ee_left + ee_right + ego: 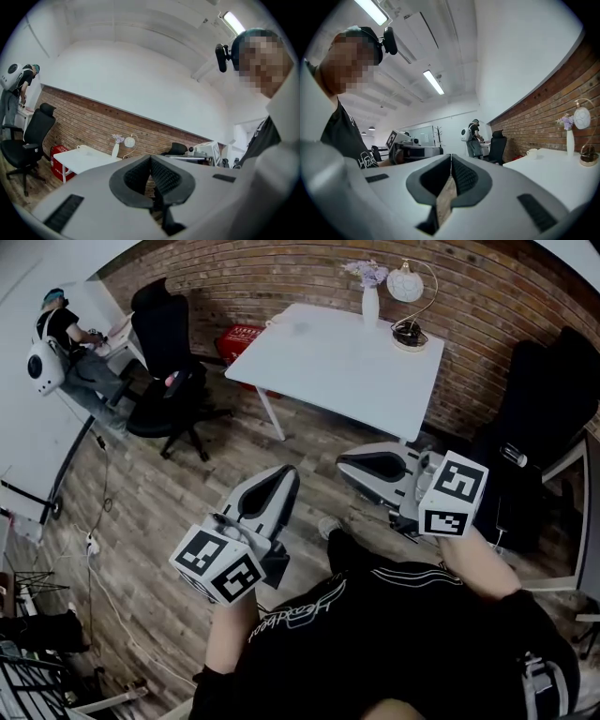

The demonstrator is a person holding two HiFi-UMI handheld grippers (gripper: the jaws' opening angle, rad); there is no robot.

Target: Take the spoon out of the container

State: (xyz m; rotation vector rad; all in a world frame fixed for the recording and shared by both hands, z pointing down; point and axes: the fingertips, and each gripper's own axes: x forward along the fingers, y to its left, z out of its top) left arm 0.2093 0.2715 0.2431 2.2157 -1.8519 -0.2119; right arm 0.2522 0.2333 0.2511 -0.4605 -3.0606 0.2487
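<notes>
1. Brick wall (309, 277): red-brown courses, rough, running behind the furniture.
2. Floor (159, 512): grey-brown wood planks with a visible grain.
3. Table (328, 362): white, rectangular, smooth top on thin white legs, standing near the wall.
4. Office chair (169, 362): black, padded, on a star base, left of the table; a second dark chair (548, 418) stands at the right.
5. Person (70, 343): dark top, at a desk in the far left corner.
6. Left gripper (284, 476): grey shell with black ribbed pads, its marker cube (217, 563) at the rear. Jaws are pressed together with nothing between them. It is held in the air and points toward the table.
7. Right gripper (345, 465): same build, with its cube (453, 495). Tips meet and pinch nothing. It points left.
8. Red crate (239, 341): on the floor, partly under the table.
9. Lamp (408, 292): white globe on a curved thin stem, round dark base, at the table's far corner.
10. Vase (370, 306): white, slim, upright, holding pale flowers, beside the lamp.
11. Cup (532, 152): white, small, on the table's other end.
12. Spoon: too small or hidden to make out in any view; place and direction cannot be told.
</notes>
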